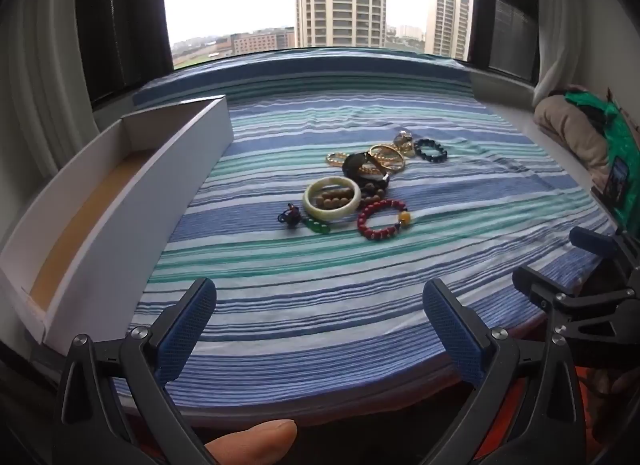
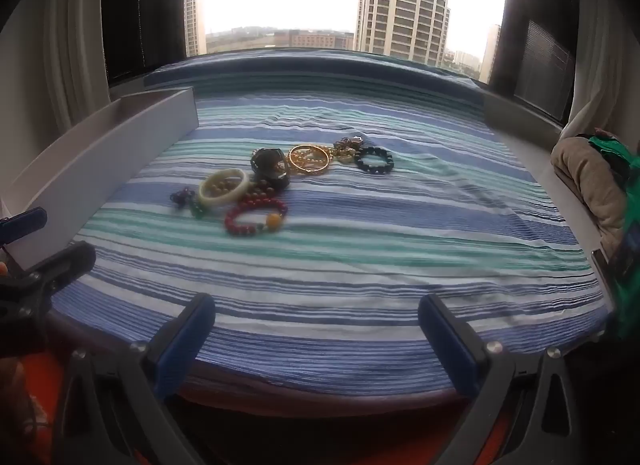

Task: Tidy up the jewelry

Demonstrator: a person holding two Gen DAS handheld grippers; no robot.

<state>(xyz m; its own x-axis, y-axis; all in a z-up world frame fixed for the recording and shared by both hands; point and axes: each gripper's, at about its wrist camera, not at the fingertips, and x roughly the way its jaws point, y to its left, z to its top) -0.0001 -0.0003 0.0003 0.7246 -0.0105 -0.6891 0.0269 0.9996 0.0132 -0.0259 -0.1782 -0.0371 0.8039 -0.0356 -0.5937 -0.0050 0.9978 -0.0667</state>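
Gaping wide, both tongs empty

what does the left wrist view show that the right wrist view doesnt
Only the left wrist view shows the inside of the white box, with its tan floor, a thumb tip at the bottom edge, and the right claw at the right edge.

Only the right wrist view shows the left claw at its left edge.

Both show the striped cloth, the jewelry pile with the red bead bracelet, the pale bangle and the dark bead bracelet, plus the window. Both claws are open and empty.
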